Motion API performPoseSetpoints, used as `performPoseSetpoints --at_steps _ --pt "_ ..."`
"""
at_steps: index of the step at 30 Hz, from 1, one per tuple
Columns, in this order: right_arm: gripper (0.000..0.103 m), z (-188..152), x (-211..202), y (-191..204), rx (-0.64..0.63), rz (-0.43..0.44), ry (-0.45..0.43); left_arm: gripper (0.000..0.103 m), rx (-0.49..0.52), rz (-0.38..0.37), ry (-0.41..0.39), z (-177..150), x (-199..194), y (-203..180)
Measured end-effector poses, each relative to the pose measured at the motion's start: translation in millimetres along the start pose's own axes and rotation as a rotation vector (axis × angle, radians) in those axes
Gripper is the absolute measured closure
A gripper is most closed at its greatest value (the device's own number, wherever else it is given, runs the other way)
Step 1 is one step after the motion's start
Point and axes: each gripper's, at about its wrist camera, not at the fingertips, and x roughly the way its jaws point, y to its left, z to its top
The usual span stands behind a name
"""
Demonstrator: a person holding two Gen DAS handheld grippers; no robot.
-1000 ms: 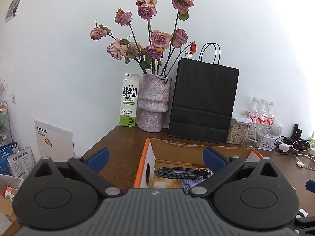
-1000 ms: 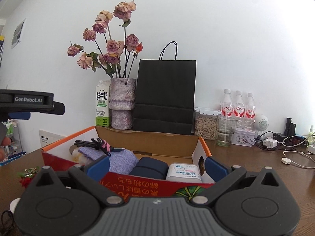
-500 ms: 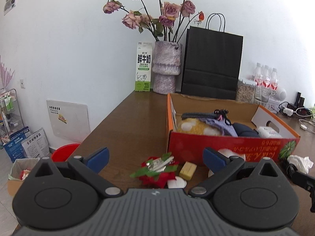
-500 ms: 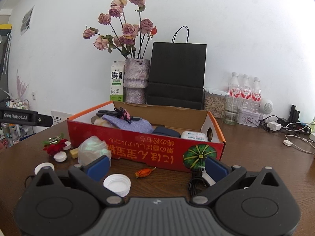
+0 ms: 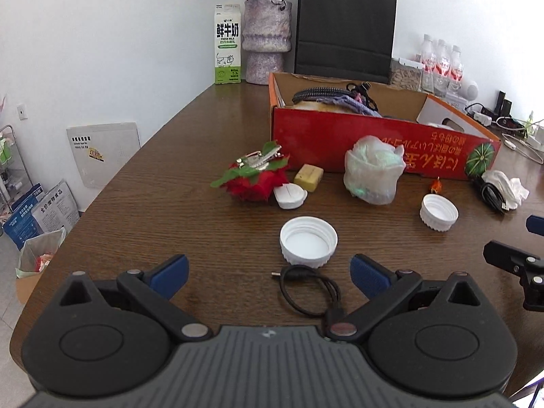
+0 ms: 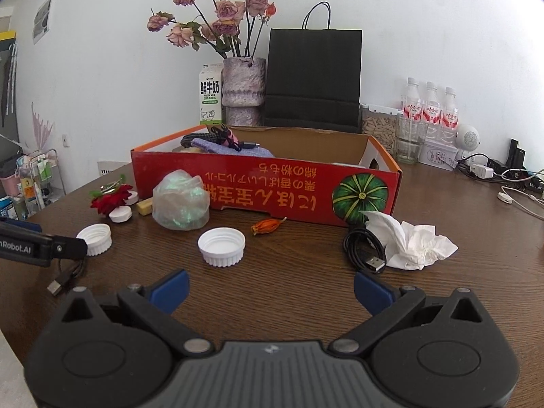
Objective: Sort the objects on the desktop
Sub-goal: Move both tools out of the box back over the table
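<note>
My left gripper [image 5: 270,276] is open low over the brown table, with a small black cable [image 5: 309,292] lying between its fingers. Just ahead is a white cap [image 5: 308,241]. Further on lie a red flower with a metal clip [image 5: 255,176], a yellow block [image 5: 308,176], a small white lid [image 5: 290,196] and a crumpled plastic bag [image 5: 374,173]. Behind them stands the red cardboard box [image 5: 374,132]. My right gripper [image 6: 271,290] is open and holds nothing. Before it are a white cap [image 6: 222,246], a dried orange bud [image 6: 268,226], a black USB cable [image 6: 365,250] and a tissue [image 6: 411,241].
A milk carton [image 6: 209,98], a vase of roses [image 6: 243,91] and a black paper bag [image 6: 312,78] stand against the wall behind the box. Bottles [image 6: 430,108], a jar and chargers with cords [image 6: 510,176] sit at the back right. The table's edge [image 5: 102,197] drops off on the left.
Both grippers have drawn back from the box and tilted down, so the loose items in front of the box came into view. Both stayed open.
</note>
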Motion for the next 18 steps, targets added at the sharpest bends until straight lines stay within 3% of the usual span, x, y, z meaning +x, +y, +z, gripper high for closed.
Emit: performPoseSetpoints --at_steps 12,15,18 --pt "0.000 -2 7 0 0.002 -0.011 0.031 0.001 0.030 0.002 0.026 -12 0 -9" --pt "0.000 -3 7 0 -0.005 -0.014 0.036 0.010 0.036 -0.009 0.026 -12 -4 -10" --pt "0.000 -3 8 1 -0.007 -0.015 0.039 0.025 0.047 -0.018 0.023 -11 -8 -11"
